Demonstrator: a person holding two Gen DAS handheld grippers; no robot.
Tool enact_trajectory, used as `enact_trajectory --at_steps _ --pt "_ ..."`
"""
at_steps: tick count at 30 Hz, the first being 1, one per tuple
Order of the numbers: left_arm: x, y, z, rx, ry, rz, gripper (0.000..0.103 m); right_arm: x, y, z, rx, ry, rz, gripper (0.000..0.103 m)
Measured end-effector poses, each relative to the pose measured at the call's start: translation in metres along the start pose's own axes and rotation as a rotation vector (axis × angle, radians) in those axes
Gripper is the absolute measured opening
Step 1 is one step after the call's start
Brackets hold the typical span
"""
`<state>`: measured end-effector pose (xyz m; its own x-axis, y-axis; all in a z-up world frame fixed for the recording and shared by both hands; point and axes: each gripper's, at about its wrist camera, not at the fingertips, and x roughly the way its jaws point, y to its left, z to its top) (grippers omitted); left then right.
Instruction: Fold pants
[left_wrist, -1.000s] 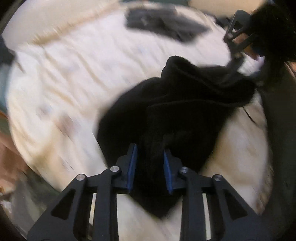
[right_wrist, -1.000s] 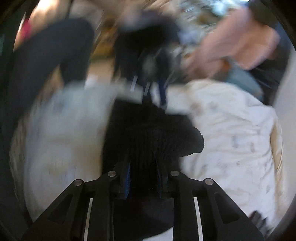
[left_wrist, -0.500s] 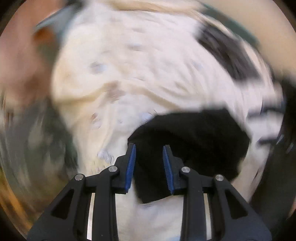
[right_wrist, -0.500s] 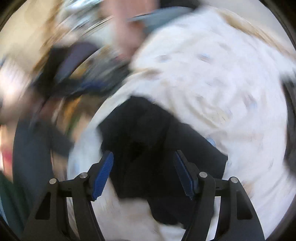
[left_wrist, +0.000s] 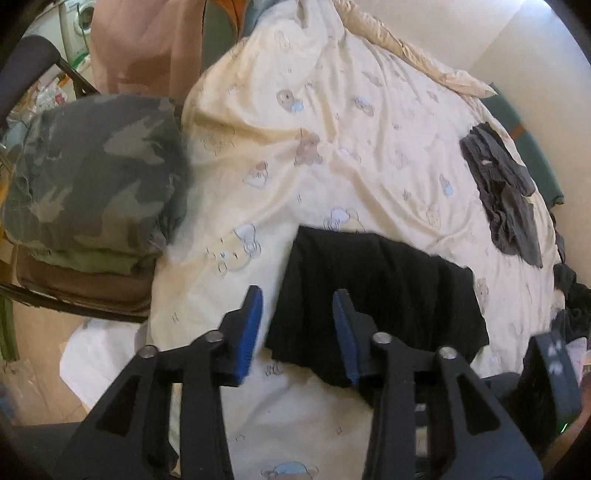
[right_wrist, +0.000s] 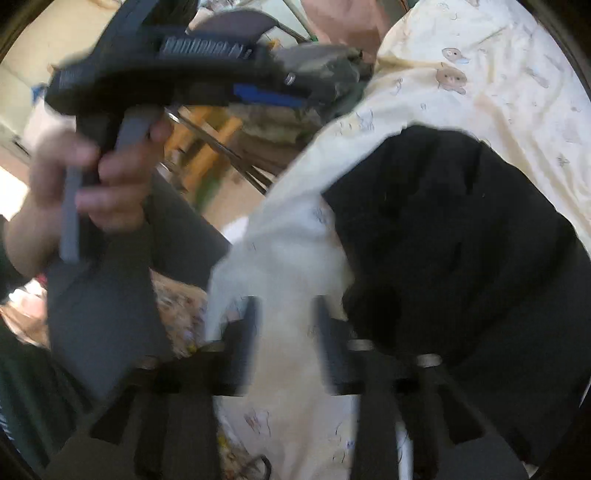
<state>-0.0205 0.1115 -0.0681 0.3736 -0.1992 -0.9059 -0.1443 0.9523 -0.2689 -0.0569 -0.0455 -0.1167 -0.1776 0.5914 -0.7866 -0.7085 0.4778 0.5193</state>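
The black pants (left_wrist: 380, 295) lie folded into a compact rectangle on the cream bear-print bed cover (left_wrist: 332, 147). My left gripper (left_wrist: 297, 328) is open and empty, raised just above the near left edge of the pants. In the right wrist view the pants (right_wrist: 461, 240) fill the right side. My right gripper (right_wrist: 286, 343) is open and empty over the bed's corner, left of the pants, and blurred by motion. The left gripper also shows in the right wrist view (right_wrist: 266, 94), held in a hand at the upper left.
A camouflage garment (left_wrist: 92, 166) lies on a stack of folded clothes on a chair left of the bed. A grey garment (left_wrist: 506, 195) lies crumpled at the bed's far right. Dark clothing (left_wrist: 572, 302) sits at the right edge. A wall stands behind the bed.
Both grippers have let go of the pants and pulled back. The pants went from a bunched, held heap to a flat folded rectangle on the bed. The right jaws opened wide, then narrowed.
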Motion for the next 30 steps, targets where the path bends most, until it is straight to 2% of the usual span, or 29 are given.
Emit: enact_trajectory --at_steps 1,3,5,6,7,9,10,12,13,14,16,17,18,20,22,23,24,27,28,30 --pt "0.003 0.0 -0.002 -0.002 0.015 -0.003 0.046 -0.007 -0.002 -0.008 0.032 -0.024 -0.025 0.08" --pt "0.01 -0.001 -0.013 -0.016 0.053 -0.012 0.053 -0.028 -0.015 -0.02 0.13 -0.087 -0.039 0.08" --pt "0.02 -0.006 -0.023 -0.029 0.113 -0.054 0.058 -0.052 -0.036 -0.036 0.256 -0.15 -0.127 0.08" --pt "0.026 -0.01 -0.028 -0.041 0.149 -0.079 0.058 -0.073 -0.056 -0.052 0.397 -0.229 -0.203 0.08" --pt "0.033 -0.015 -0.032 -0.064 0.184 -0.115 0.058 -0.085 -0.07 -0.065 0.51 -0.28 -0.226 0.08" --pt "0.041 -0.023 -0.034 -0.104 0.198 -0.16 0.059 -0.105 -0.102 -0.099 0.772 -0.384 -0.206 0.079" --pt "0.043 -0.031 -0.033 -0.116 0.184 -0.182 0.064 -0.108 -0.118 -0.117 0.902 -0.405 -0.198 0.078" --pt "0.046 -0.048 -0.029 -0.109 0.153 -0.198 0.069 -0.098 -0.134 -0.133 1.017 -0.391 -0.153 0.071" --pt "0.05 -0.057 -0.029 -0.094 0.148 -0.19 0.069 -0.093 -0.134 -0.136 1.036 -0.387 -0.132 0.07" --pt "0.057 -0.068 -0.031 -0.063 0.152 -0.152 0.069 -0.087 -0.133 -0.136 1.048 -0.377 -0.12 0.07" --pt "0.076 -0.082 -0.037 0.021 0.186 -0.031 0.069 -0.064 -0.129 -0.128 1.029 -0.334 -0.065 0.07" --pt "0.086 -0.082 -0.044 0.034 0.206 0.034 0.069 -0.06 -0.125 -0.126 1.025 -0.325 -0.058 0.07" --pt "0.094 -0.076 -0.05 0.023 0.231 0.064 0.069 -0.052 -0.122 -0.123 1.023 -0.315 -0.044 0.07" --pt "0.101 -0.063 -0.06 -0.014 0.283 0.075 0.069 -0.03 -0.116 -0.116 1.028 -0.28 -0.027 0.07" --pt "0.096 -0.056 -0.065 -0.022 0.279 0.063 0.069 -0.014 -0.114 -0.114 1.04 -0.257 -0.02 0.069" --pt "0.095 -0.054 -0.066 -0.024 0.277 0.064 0.069 -0.012 -0.11 -0.112 1.036 -0.259 -0.031 0.052" --pt "0.097 -0.051 -0.068 -0.04 0.285 0.056 0.07 -0.013 -0.106 -0.108 1.024 -0.265 -0.018 0.03" --pt "0.104 -0.044 -0.074 -0.099 0.302 0.032 0.068 -0.025 -0.091 -0.095 0.956 -0.273 -0.045 0.023" --pt "0.104 -0.045 -0.073 -0.095 0.298 0.024 0.054 -0.032 -0.086 -0.087 0.915 -0.276 -0.055 0.023" --pt "0.104 -0.051 -0.068 -0.078 0.298 -0.044 0.027 -0.041 -0.084 -0.076 0.861 -0.281 -0.065 0.022"
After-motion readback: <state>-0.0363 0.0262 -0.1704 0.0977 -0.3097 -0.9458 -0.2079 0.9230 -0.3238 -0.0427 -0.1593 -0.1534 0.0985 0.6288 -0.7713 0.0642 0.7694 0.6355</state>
